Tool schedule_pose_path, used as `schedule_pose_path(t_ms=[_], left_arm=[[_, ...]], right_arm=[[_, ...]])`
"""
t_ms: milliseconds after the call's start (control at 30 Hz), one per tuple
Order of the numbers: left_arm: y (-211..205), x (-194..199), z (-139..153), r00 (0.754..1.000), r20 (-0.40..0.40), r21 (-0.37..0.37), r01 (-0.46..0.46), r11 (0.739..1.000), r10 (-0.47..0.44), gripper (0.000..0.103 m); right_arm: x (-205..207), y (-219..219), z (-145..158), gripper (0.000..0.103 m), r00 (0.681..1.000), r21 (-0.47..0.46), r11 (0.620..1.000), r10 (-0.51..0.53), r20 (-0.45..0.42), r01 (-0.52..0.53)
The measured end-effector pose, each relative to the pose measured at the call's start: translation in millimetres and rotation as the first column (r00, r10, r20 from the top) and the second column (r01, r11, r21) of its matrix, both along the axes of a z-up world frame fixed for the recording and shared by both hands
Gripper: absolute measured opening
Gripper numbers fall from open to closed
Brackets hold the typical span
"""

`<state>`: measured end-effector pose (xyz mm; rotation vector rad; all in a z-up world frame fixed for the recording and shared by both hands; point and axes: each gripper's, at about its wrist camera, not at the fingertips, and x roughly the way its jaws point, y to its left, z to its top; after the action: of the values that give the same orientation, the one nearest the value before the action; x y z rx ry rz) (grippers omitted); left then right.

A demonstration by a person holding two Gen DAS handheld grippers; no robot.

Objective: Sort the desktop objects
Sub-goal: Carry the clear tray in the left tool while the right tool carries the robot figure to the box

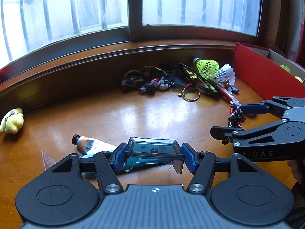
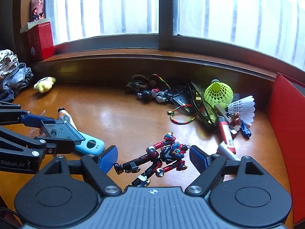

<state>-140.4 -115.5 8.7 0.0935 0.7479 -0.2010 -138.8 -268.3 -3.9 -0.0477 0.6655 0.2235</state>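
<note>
My left gripper (image 1: 153, 157) is shut on a smoky clear plastic case (image 1: 154, 153), held just above the wooden desk; it also shows in the right wrist view (image 2: 61, 130). My right gripper (image 2: 153, 157) is open, its blue pads on either side of a red and black robot figure (image 2: 162, 157) lying on the desk, not touching it. The figure also shows in the left wrist view (image 1: 236, 114). A light blue silicone case (image 2: 89, 145) and an orange-white tube (image 1: 89, 144) lie under the left gripper.
A pile at the back holds a green shuttlecock (image 2: 218, 93), a white shuttlecock (image 2: 243, 109), glasses, a red pen (image 2: 225, 133), a bracelet (image 2: 181, 115) and dark toys (image 2: 150, 93). A red box (image 2: 286, 126) stands at right. A yellow plush (image 2: 44, 84) lies at left.
</note>
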Motion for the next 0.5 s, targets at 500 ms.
schedule_pose_path(t_ms=[500], left_arm=[[-53, 21, 10, 1.0, 0.019, -0.011, -0.005, 1.0, 0.005, 0.061]], right_arm=[[-3, -59, 28, 0.084, 0.999, 0.005, 0.999, -0.034, 0.029, 0.034]])
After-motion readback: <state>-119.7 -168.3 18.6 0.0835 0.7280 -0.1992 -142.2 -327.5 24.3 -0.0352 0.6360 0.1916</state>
